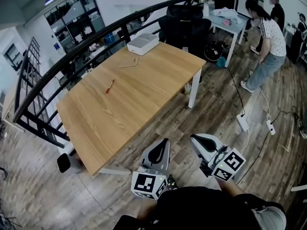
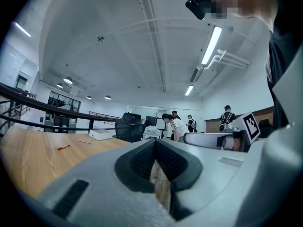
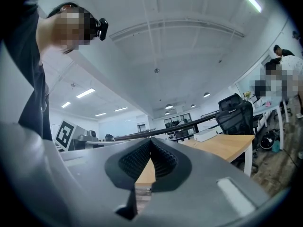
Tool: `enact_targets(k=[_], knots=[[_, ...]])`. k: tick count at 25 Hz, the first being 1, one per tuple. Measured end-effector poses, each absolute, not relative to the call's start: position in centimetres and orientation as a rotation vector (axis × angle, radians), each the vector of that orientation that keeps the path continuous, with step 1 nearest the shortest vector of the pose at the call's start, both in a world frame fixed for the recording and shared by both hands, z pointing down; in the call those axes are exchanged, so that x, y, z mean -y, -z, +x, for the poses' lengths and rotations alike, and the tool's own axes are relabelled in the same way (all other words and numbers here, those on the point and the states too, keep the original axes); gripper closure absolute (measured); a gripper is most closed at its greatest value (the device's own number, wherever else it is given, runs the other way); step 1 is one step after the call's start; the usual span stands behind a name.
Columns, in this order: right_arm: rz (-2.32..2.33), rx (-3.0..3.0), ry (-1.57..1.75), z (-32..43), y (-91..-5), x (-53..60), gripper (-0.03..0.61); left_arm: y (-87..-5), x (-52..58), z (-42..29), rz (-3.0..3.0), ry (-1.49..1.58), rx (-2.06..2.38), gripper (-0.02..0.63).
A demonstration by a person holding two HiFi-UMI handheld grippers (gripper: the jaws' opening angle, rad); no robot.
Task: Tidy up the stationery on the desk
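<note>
A red pen (image 1: 110, 86) lies near the middle of the wooden desk (image 1: 144, 90). A flat wooden ruler (image 1: 128, 63) lies further back, and a white box (image 1: 142, 43) sits at the far corner. Both grippers hang over the floor, short of the desk's near edge. My left gripper (image 1: 165, 141) is shut with nothing in it, and so is my right gripper (image 1: 194, 138). In the left gripper view the jaws (image 2: 154, 143) meet, with the pen (image 2: 63, 147) and box (image 2: 102, 134) far off to the left. In the right gripper view the jaws (image 3: 150, 141) touch at the tip, and the desk (image 3: 227, 145) lies ahead.
A black railing (image 1: 72, 56) runs along the desk's far side. A black office chair (image 1: 184, 23) stands behind the desk. People stand by a white table (image 1: 230, 23) at the back right. Power strips (image 1: 242, 122) and cables lie on the wooden floor at the right.
</note>
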State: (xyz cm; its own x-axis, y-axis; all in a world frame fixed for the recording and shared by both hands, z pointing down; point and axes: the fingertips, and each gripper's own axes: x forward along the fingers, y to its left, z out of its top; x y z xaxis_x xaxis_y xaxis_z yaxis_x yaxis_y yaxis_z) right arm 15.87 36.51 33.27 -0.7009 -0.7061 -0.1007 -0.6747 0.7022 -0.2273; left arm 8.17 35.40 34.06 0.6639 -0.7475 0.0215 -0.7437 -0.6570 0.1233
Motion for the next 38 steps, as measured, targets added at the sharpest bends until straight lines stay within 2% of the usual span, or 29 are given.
enact_targets(k=[20,38], knots=[[-1.050,-2.758,0.253,8.2,-33.3,-30.7,0.568,-33.6,-30.4,-0.2,2.743,0.064,1.341,0.615],[-1.018,-2.794,0.290,5.1,-34.2,-27.7,0.568,-34.5,-28.1,-4.9,2.648,0.097,1.450,0.615]])
